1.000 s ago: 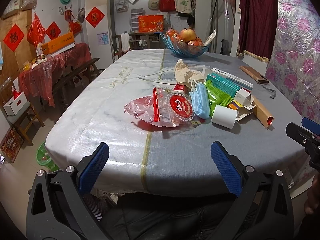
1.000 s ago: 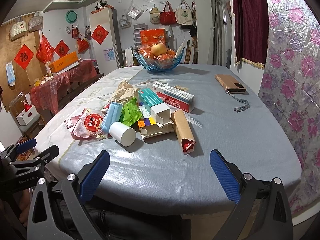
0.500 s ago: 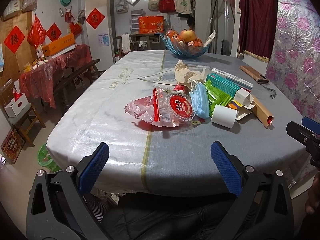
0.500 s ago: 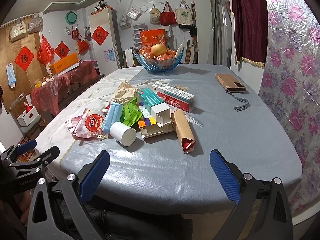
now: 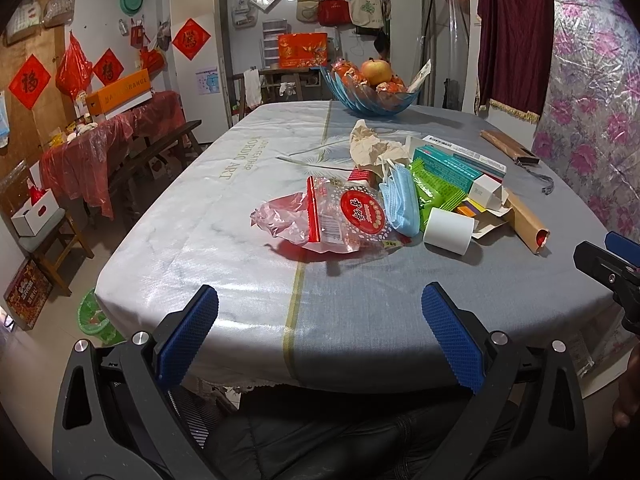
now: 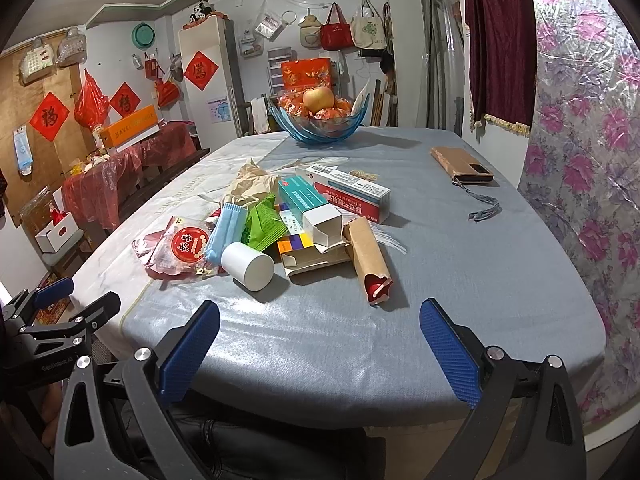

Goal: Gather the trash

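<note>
A heap of trash lies mid-table: a red and clear plastic bag (image 5: 344,216), a blue face mask (image 5: 400,200), a green wrapper (image 5: 434,190), a white paper cup (image 5: 448,231) on its side, opened cartons (image 6: 316,208), a brown paper tube (image 6: 368,258) and crumpled brown paper (image 5: 372,144). My left gripper (image 5: 320,332) is open and empty at the table's near edge. My right gripper (image 6: 320,344) is open and empty, also at the near edge, short of the cup (image 6: 248,266).
A blue glass fruit bowl (image 5: 370,98) stands at the table's far end. A brown phone case (image 6: 460,164) with a strap lies at the right. A green bin (image 5: 94,318) sits on the floor left of the table. A bench and red-covered table stand at the left.
Both grippers have edged slightly forward toward the table; nothing on the table has moved.
</note>
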A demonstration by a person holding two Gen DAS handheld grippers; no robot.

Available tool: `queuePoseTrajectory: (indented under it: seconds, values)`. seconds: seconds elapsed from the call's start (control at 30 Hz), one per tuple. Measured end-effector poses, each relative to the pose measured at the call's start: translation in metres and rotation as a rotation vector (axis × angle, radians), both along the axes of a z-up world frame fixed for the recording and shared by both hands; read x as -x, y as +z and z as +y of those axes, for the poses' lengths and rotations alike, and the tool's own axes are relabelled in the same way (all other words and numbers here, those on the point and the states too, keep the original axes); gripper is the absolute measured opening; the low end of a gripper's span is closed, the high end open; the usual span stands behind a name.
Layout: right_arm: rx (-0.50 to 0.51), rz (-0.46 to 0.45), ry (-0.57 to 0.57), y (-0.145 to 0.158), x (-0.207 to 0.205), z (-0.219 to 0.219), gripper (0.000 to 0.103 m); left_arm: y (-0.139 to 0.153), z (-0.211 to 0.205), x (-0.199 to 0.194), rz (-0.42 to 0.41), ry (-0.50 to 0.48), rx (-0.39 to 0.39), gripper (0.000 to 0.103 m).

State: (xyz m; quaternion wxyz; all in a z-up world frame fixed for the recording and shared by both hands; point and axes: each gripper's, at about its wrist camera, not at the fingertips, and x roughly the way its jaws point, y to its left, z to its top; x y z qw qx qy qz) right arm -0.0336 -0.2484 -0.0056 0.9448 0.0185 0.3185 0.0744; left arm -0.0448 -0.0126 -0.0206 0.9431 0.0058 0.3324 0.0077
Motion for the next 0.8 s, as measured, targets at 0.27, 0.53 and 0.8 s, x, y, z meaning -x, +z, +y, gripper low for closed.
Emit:
queuePoseTrajectory:
  seconds: [0.27,0.53,0.8]
  values:
    - [-0.006,-0.002,-0.003,0.0,0.001,0.0,0.098,-0.002,-0.001,0.001,0.001,-0.003,-0.006,0.098]
    - [0.001,-0.021,-0.026,0.004,-0.003,-0.009,0.098,-0.006,0.0,-0.003,0.013,-0.017,-0.004,0.098]
    - [-0.022,-0.048,-0.114,0.01,-0.016,-0.05,0.098,-0.014,0.021,-0.027,0.066,-0.002,0.064,0.098]
